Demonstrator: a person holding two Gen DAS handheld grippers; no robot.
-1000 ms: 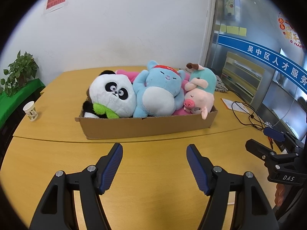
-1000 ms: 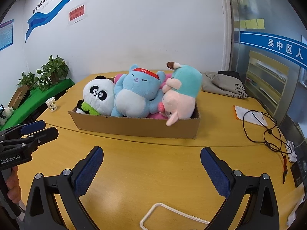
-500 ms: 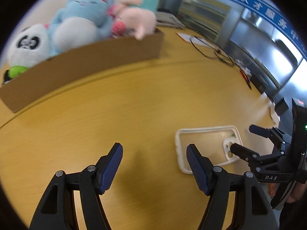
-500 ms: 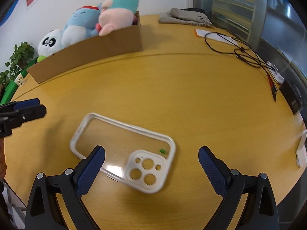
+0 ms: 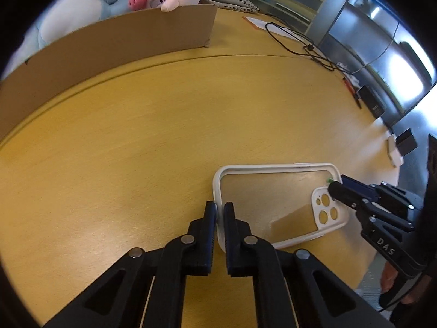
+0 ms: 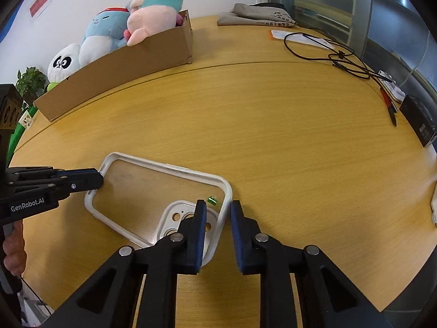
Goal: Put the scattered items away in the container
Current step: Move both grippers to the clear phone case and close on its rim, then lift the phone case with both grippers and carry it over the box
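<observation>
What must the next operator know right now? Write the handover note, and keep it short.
Left gripper: shut on the rim at one short end of the white-rimmed clear plastic phone case.
Right gripper: its jaws have just been closing over the rim at the camera-cutout end and seem to grip it.
The case lies flat on the yellow wooden table, well apart from the brown cardboard box.
Done: the plush toys are in the box.
Left: lift the case and put it in the box.
</observation>
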